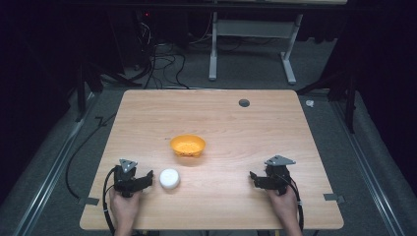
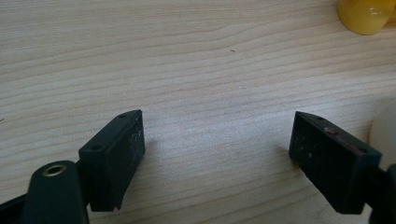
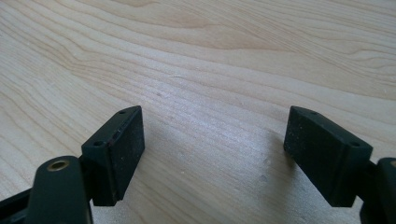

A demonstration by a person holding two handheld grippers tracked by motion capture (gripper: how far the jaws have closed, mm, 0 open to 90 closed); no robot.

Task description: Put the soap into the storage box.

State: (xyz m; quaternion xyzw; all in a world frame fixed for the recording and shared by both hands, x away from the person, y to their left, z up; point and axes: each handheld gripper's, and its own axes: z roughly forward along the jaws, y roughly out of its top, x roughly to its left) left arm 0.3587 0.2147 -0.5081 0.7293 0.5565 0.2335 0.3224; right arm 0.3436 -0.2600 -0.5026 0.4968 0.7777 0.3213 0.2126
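The left gripper (image 1: 147,178) rests on the counter (image 1: 236,128) with its jaws wide apart and nothing between them. A white lid (image 1: 169,178) lies just beyond its right jaw, and an orange bowl (image 1: 188,145) sits farther ahead of that jaw. The right gripper (image 1: 253,178) also has its jaws spread wide over bare wood.

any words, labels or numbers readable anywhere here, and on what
None can be read: the orange bowl, the white round object, the wooden table, the left gripper and the right gripper show no print, label or number.
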